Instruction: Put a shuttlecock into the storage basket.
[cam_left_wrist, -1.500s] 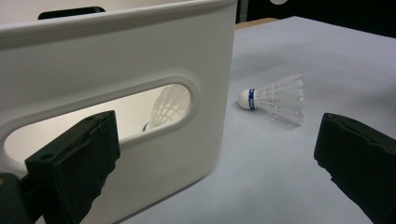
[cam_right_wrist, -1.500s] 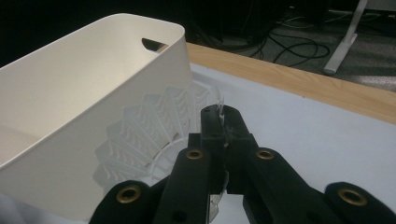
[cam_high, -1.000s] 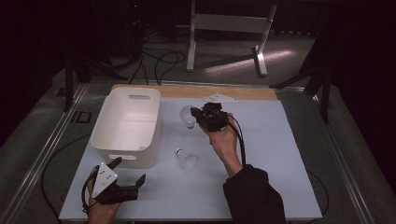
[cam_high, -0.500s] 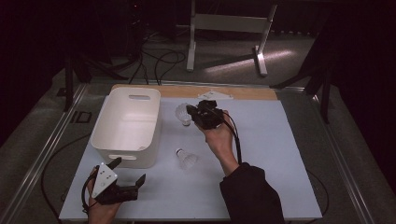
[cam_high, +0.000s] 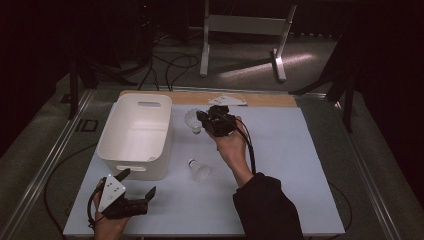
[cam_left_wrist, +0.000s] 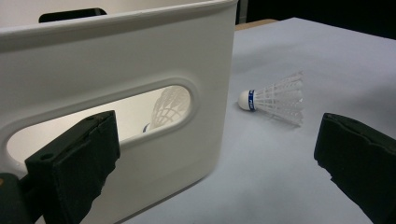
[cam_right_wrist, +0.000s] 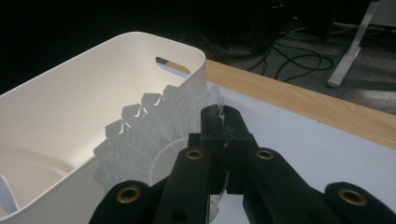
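My right gripper (cam_high: 201, 120) (cam_right_wrist: 222, 116) is shut on the feather skirt of a white shuttlecock (cam_high: 191, 120) (cam_right_wrist: 154, 126), held in the air just right of the white bin's (cam_high: 107, 145) (cam_right_wrist: 60, 102) rim. A second shuttlecock (cam_high: 200, 170) (cam_left_wrist: 275, 98) with a blue band lies on its side on the table, right of the bin. Through the bin's handle slot I see another shuttlecock (cam_left_wrist: 168, 105) inside. My left gripper (cam_high: 137, 184) (cam_left_wrist: 219, 140) stands open low at the bin's near end, nothing between its jaws.
The bin (cam_left_wrist: 140, 56) rests on a pale sheet (cam_high: 300, 165) covering the table. A wooden strip (cam_high: 270, 99) (cam_right_wrist: 303, 102) runs along the far edge, with a small white piece (cam_high: 227, 100) on it. Cables and a stand's legs (cam_high: 277, 65) lie on the floor beyond.
The right hand has edged left toward the bin with the shuttlecock still gripped. The left gripper has stayed where it was.
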